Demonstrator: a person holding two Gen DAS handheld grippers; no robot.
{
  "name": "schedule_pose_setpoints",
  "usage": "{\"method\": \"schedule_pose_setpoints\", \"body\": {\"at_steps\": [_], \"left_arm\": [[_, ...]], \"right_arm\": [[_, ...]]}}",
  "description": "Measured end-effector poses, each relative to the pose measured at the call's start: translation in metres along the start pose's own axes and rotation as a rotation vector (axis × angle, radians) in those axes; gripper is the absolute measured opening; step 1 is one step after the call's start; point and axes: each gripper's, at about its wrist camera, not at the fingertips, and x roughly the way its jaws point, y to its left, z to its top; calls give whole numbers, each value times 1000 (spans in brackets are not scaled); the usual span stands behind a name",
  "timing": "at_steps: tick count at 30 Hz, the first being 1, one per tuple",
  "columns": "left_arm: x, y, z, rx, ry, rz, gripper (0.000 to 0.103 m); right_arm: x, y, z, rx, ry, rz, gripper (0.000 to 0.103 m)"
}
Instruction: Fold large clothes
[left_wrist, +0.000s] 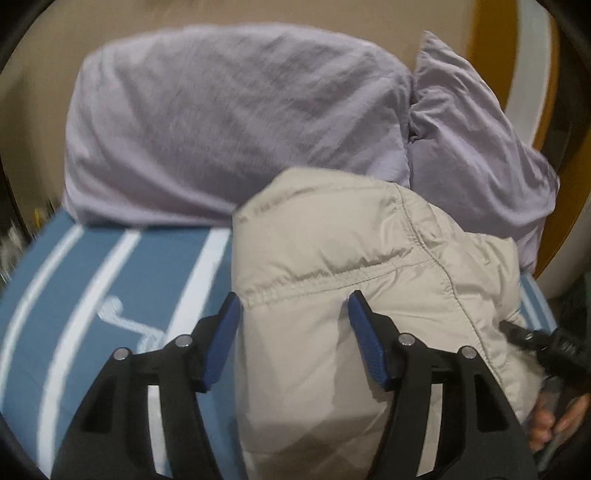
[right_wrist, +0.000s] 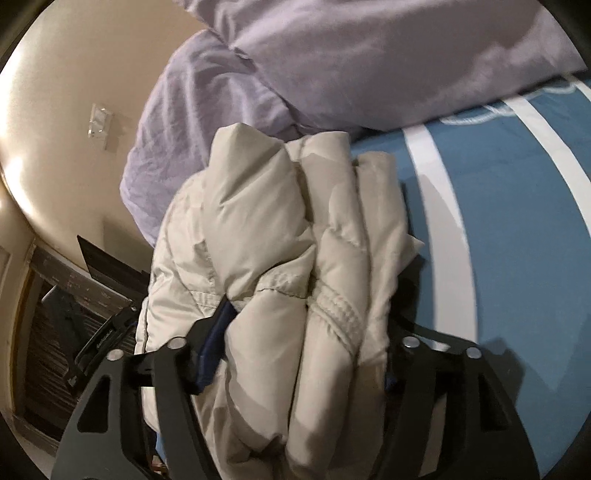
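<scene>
beige puffy jacket (left_wrist: 332, 295) bunched between the blue pads of the left gripper (left_wrist: 293, 310), on a bed.

the jacket lies on a blue bedcover with white stripes (left_wrist: 110, 277); its quilted fabric fills the gap between the spread fingers. behind it sit two lilac pillows (left_wrist: 229, 118) against a tan wall (left_wrist: 37, 74). a hand (left_wrist: 554, 421) with the right gripper (left_wrist: 546, 341) shows at the lower right edge.

Beige quilted puffer jacket (left_wrist: 332, 280), folded into a thick, multi-layered bundle with stitched seams showing, lying on the blue white-striped bedspread (left_wrist: 110, 280) near lilac pillows (left_wrist: 229, 122).
</scene>
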Motion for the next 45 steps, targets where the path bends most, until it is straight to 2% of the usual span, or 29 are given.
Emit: {"method": "schedule_pose_setpoints", "body": {"at_steps": [2,5,7,10,14,21,25,29,45], "left_arm": [[-6,-9,-1,48,-36,39,76],[-11,-16,1,76,-72,50,82],[-12,-22,5,83,-90,53,83],[-9,-31,12,73,-93,38,86],[4,-44,11,80,-52,17,87],[18,-57,-1,100,-42,17,87],[21,-56,-5,99,-44,7,87],[22,-58,-6,104,-53,-12,87],[28,-72,-17,155,-121,13,93]], "right_arm": [[-8,1,0,-14,-12,-34,74],[-25,11,4,-71,-61,-113,75],[-34,19,9,-92,-113,-168,75],[-43,40,18,-134,-175,-180,75],[-32,76,21,-253,-204,-225,75],[1,109,17,-422,-266,-316,62],[16,104,17,-442,-277,-351,60],[33,87,10,-456,-248,-411,59],[50,57,-3,-422,-262,-407,60]]}}
